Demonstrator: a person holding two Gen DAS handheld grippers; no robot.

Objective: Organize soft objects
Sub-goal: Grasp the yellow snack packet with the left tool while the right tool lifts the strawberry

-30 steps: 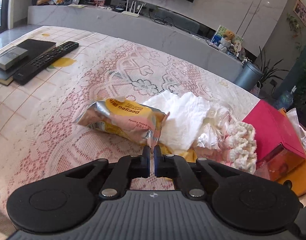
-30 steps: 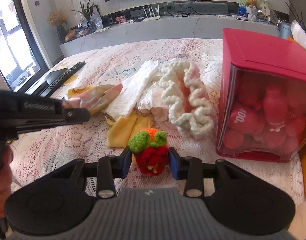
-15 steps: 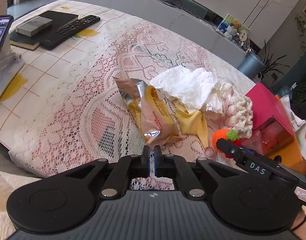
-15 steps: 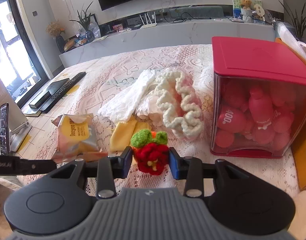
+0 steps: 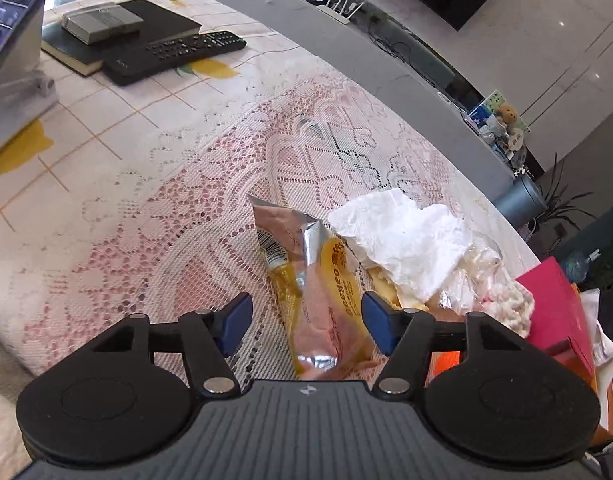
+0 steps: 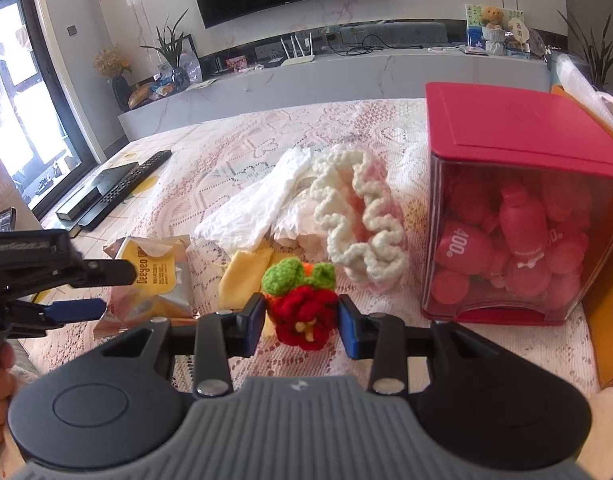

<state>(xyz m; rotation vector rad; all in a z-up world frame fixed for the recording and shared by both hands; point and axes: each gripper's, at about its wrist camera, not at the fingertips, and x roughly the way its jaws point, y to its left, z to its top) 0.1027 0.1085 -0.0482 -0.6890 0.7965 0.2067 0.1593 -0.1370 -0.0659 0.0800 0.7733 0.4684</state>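
Observation:
A silver and yellow snack packet lies on the lace tablecloth. My left gripper is over its near end with its jaws opening. The packet sits between the blue pads without being pressed. In the right wrist view the same packet and left gripper are at the left. My right gripper is shut on a red crocheted toy with green leaves, held above the cloth. Behind it lie a white tissue, a yellow cloth and a white-and-pink crocheted piece.
A clear box with a red lid holding pink items stands at the right, with an orange box beside it. A remote, a book and a phone on a stand sit at the far left. The table's front edge is close by.
The left gripper carried the packet toward the table's near side and set it down. Its jaws, shut on the packet's end before, now stand wide. The right gripper has kept still.

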